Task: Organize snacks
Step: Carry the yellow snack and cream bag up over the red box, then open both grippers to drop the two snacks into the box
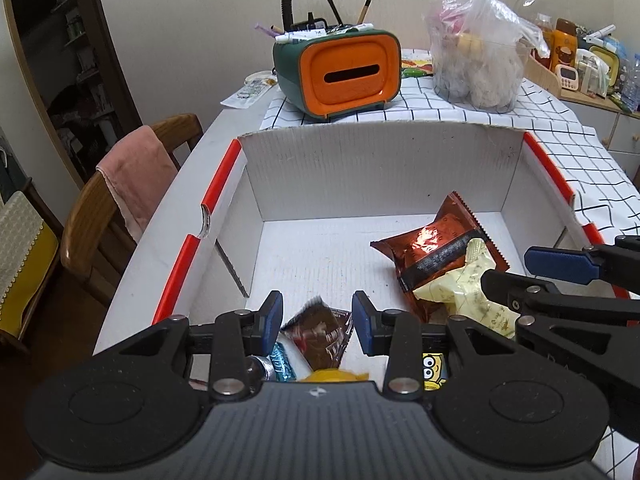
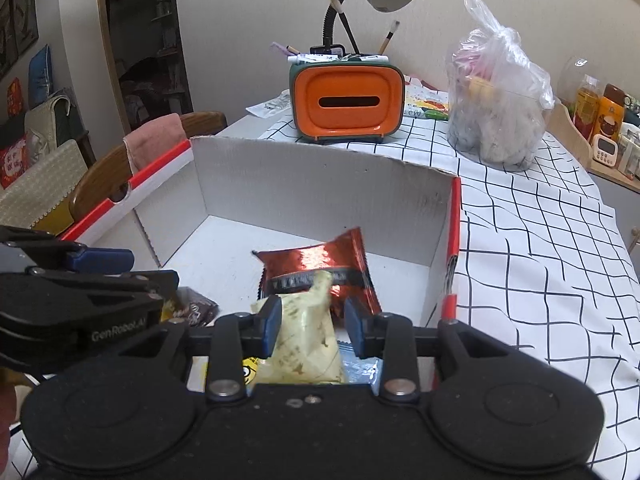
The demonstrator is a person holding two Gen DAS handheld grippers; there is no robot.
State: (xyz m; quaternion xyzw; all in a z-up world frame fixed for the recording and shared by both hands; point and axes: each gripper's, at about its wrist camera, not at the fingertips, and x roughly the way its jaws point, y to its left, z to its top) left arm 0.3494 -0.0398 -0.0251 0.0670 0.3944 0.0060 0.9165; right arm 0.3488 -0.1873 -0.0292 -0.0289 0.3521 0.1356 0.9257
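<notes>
1. Far left, the wooden chair (image 1: 120,216) with a pink towel (image 1: 136,176) over its back sits beside the table; not part of the job.
2. Over the white cardboard box (image 1: 360,168), the left gripper (image 1: 318,316) tilts downward, and a dark brown snack packet (image 1: 320,332) lies between its blue pads. Whether the pads actually press it, I cannot tell; the jaws are partway open.
3. Middle of the box floor: a shiny red-brown packet (image 2: 316,268) lies flat, long axis slanting toward the far right corner, serrated end farthest away.
4. Right gripper (image 2: 308,326) is clamped on a pale yellow packet (image 2: 304,340), whose long axis runs straight ahead along the fingers, free end resting against the red-brown one.
5. My read: both hands are at the placing stage, snacks going into the box. Next calls for letting go low and lifting clear.
6. Far right, a clear plastic bag (image 2: 500,108) stands on the checked tablecloth (image 2: 540,280), with the orange tissue box (image 2: 346,100) behind the carton.
</notes>
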